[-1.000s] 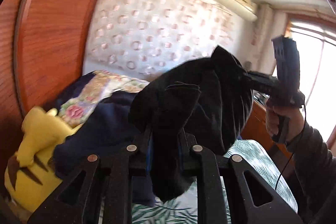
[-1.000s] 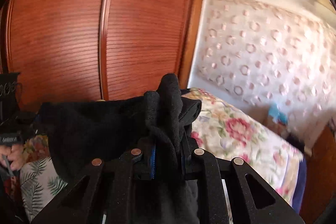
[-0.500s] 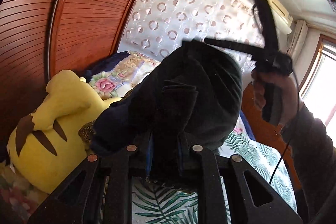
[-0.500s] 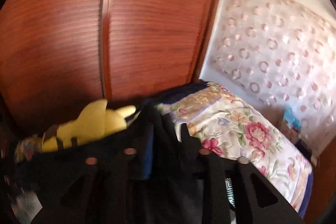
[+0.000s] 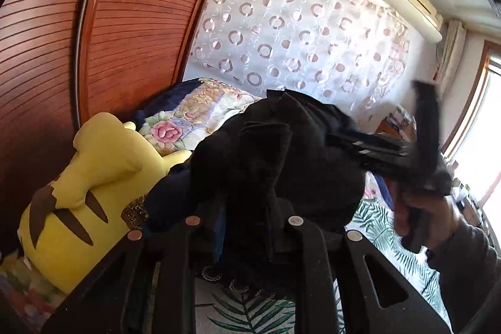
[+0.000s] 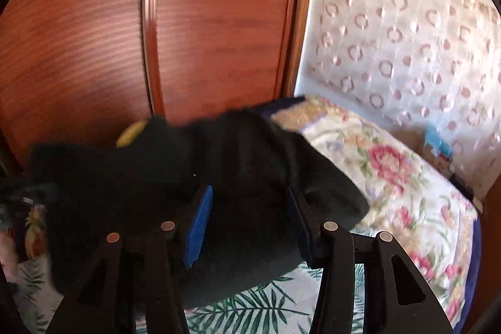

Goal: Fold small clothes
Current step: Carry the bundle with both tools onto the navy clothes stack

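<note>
Black garment (image 5: 281, 165) pinched in our left claw (image 5: 247, 227); right claw (image 6: 247, 224) just spreading, cloth loose between its pads.

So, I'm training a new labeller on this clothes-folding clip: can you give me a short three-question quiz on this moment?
1. True or false: the left gripper is clamped on the black garment.
2. The right gripper has blue pads. Its jaws are: A) pinching the garment, B) apart, cloth loose between them, C) out of view.
3. Which yellow thing lies by the wooden wardrobe?

Key: 1 true; 2 B, they have just been opening; 3 the plush toy.
</note>
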The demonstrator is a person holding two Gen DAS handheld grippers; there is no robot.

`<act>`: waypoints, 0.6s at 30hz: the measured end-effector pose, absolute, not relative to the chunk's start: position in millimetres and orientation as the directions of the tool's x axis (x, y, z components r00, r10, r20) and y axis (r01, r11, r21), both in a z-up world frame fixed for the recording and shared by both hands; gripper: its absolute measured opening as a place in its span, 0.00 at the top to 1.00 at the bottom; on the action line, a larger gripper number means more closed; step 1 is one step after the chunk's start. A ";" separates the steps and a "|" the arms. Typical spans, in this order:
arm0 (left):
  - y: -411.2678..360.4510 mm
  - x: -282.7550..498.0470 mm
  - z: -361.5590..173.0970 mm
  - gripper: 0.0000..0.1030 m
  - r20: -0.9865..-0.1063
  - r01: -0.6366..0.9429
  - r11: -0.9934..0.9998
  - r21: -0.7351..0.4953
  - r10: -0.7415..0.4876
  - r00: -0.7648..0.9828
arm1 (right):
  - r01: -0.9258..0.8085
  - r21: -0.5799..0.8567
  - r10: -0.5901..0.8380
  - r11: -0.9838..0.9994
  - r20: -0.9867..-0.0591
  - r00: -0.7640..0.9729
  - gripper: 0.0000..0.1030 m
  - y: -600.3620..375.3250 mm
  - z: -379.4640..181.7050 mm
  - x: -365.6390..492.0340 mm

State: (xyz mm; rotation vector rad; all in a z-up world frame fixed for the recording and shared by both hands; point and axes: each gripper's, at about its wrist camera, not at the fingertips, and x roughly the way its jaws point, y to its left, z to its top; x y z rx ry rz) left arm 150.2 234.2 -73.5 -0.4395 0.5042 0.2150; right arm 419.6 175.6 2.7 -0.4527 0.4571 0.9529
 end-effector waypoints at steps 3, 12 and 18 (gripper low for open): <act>231.1 149.8 -72.3 0.74 -0.521 -0.309 0.903 -0.298 0.118 0.845 | -0.837 -0.177 0.665 0.518 -0.532 0.524 0.51 189.2 -4.5 427.7; 224.8 122.2 -49.7 0.42 -0.489 -0.326 0.930 -0.170 0.207 0.847 | -0.812 -0.114 0.665 0.572 -0.515 0.541 0.51 173.6 -1.5 387.3; 212.4 99.4 -32.3 0.19 -0.446 -0.307 0.944 -0.122 0.224 0.867 | -0.806 -0.065 0.688 0.588 -0.484 0.541 0.51 134.7 -0.1 337.7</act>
